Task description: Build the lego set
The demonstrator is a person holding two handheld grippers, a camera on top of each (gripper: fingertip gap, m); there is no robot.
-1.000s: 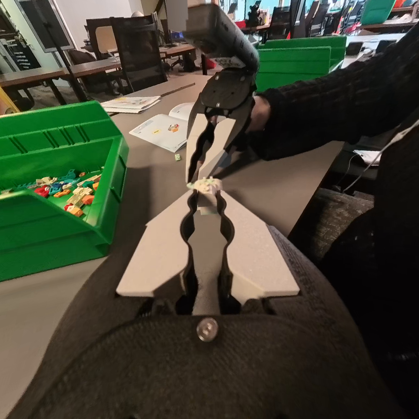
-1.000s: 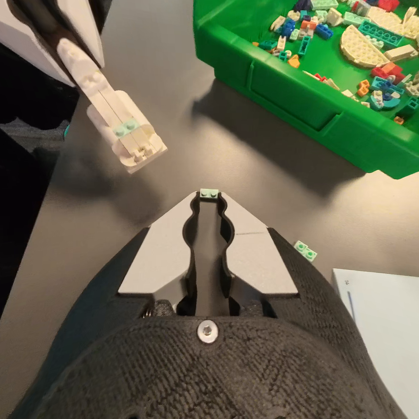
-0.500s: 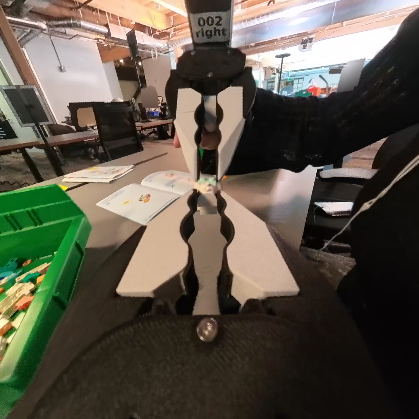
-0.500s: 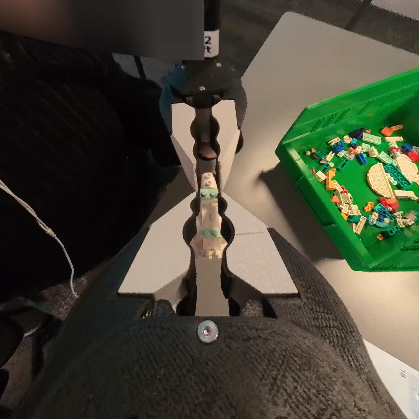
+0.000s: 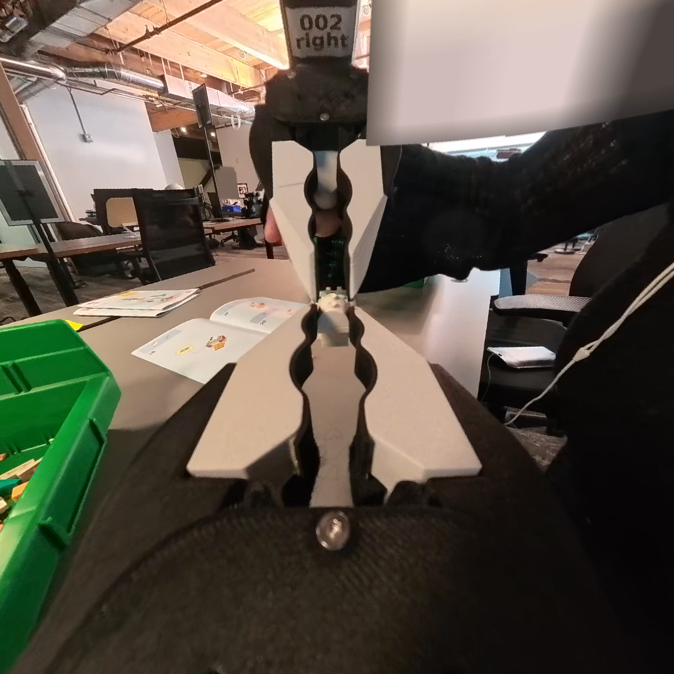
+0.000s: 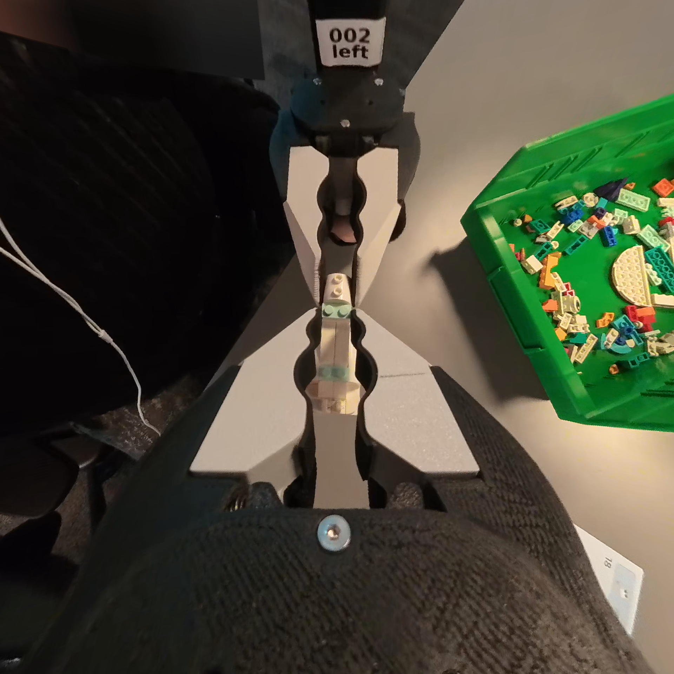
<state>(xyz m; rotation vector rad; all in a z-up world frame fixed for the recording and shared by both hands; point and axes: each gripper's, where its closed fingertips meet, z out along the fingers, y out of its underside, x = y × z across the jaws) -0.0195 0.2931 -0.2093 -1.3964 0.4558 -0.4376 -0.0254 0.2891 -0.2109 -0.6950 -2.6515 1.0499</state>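
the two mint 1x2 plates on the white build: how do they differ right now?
In the right wrist view, the far mint plate sits pinched at the tips of the right gripper, where the left gripper meets it; the near mint plate lies free across the white build, untouched by either finger. The far one looks sharp, the near one blurred. Shared: colour, two studs, crosswise orientation.
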